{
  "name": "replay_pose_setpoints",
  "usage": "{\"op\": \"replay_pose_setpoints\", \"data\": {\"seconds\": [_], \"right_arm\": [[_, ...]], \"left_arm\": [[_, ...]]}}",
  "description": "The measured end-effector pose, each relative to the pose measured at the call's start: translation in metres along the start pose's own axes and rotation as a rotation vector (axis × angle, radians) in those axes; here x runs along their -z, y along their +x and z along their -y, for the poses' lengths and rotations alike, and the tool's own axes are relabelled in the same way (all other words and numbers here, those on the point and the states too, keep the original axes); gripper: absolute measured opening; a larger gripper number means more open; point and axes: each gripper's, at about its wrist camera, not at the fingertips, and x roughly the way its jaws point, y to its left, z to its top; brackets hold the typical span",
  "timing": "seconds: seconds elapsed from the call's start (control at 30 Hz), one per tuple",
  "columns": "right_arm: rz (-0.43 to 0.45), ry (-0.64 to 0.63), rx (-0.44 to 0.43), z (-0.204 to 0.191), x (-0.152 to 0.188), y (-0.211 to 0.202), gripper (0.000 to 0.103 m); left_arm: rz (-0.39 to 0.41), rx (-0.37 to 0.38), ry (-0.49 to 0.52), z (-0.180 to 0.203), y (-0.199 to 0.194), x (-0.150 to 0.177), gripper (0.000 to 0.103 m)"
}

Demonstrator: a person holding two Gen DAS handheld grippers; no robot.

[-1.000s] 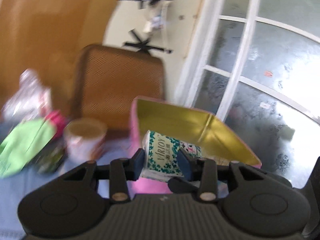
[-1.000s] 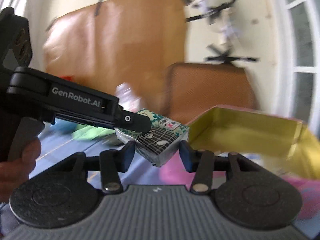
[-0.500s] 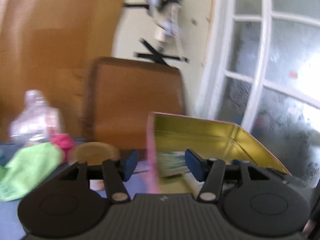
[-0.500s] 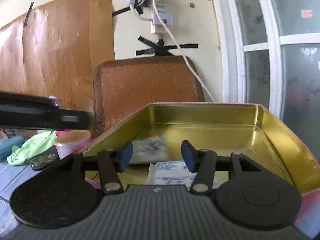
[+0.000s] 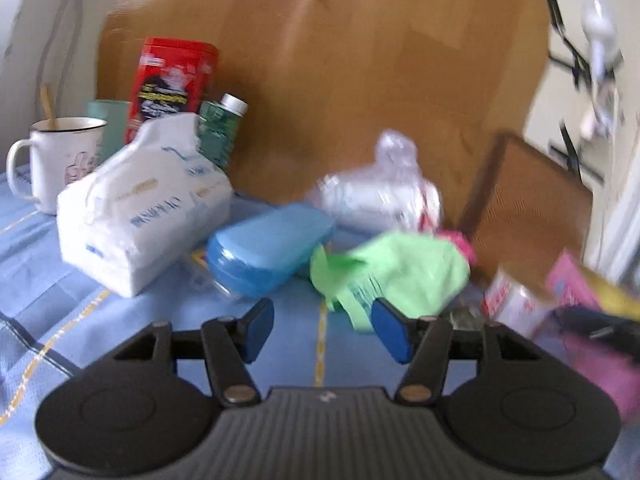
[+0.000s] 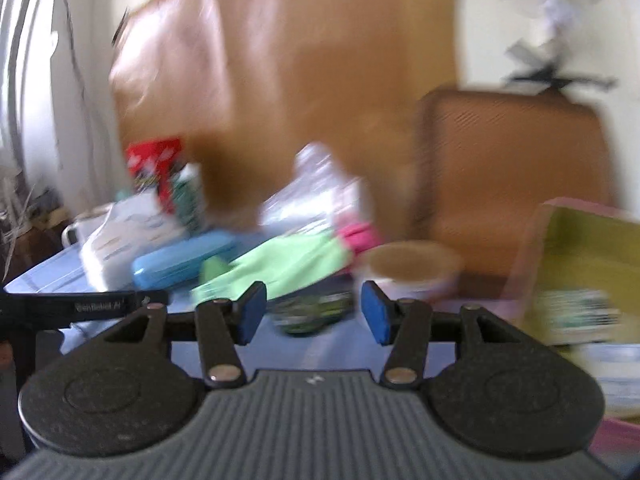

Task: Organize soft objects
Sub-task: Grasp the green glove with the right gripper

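Note:
My left gripper (image 5: 322, 330) is open and empty above the blue cloth, facing a light green soft pack (image 5: 394, 276) with a pink item (image 5: 460, 244) behind it. A white tissue pack (image 5: 140, 204) lies at the left. My right gripper (image 6: 314, 316) is open and empty; the green pack (image 6: 280, 266) and a small dark green packet (image 6: 312, 312) lie just beyond its fingers. The pink tin with gold inside (image 6: 592, 256) stands at the right and holds a green-and-white tissue pack (image 6: 576, 316). The tin's edge shows in the left wrist view (image 5: 576, 284).
A blue case (image 5: 268, 252), a crumpled clear bottle (image 5: 380, 196), a white mug (image 5: 56, 156), a red canister (image 5: 172, 84) and a green bottle (image 5: 220, 132) stand behind. A small tub (image 6: 412, 270) sits by the tin. A brown chair back (image 6: 512, 184) is beyond.
The left gripper released the green-and-white tissue pack into the tin, then swung left toward the pile. The right gripper also turned left, away from the tin. Both views are blurred.

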Motion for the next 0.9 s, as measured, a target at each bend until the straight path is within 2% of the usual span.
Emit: {"op": "replay_pose_setpoints", "data": {"seconds": [0.1,0.17,0.23,0.3,0.37,0.43,0.63,0.73,0.9], "right_arm": [[-0.082,-0.042,-0.034,-0.026,-0.008,0.052,0.059],[-0.112,-0.065,-0.012,-0.039,-0.009,0.083,0.083],[-0.134,-0.077,0.016,-0.045,-0.012,0.109,0.086],[-0.18,-0.088,0.035,-0.046,-0.009,0.128,0.071],[-0.204,-0.085,0.043,-0.046,-0.007,0.131,0.035],[-0.204,-0.106,0.022,-0.048,-0.003,0.117,0.008],[-0.165,-0.183,0.013,-0.058,0.025,0.053,0.006],[-0.174,-0.158,-0.027,-0.055,0.041,0.017,0.006],[-0.162,-0.115,-0.004,-0.039,0.072,-0.046,0.006]], "left_arm": [[-0.008,0.004,-0.059,-0.009,0.002,-0.004,0.056],[-0.006,0.0,-0.098,-0.015,0.002,-0.005,0.056],[-0.012,0.006,-0.122,-0.02,0.001,-0.005,0.056],[-0.02,0.012,-0.128,-0.022,0.002,-0.006,0.056],[-0.023,0.016,-0.118,-0.019,0.002,-0.006,0.057],[-0.025,0.018,-0.113,-0.017,0.003,-0.006,0.058],[-0.041,0.04,-0.125,-0.02,0.004,-0.005,0.058],[-0.046,0.065,-0.108,-0.017,0.004,-0.003,0.058],[-0.068,0.149,0.004,0.004,0.001,0.003,0.058]]}}
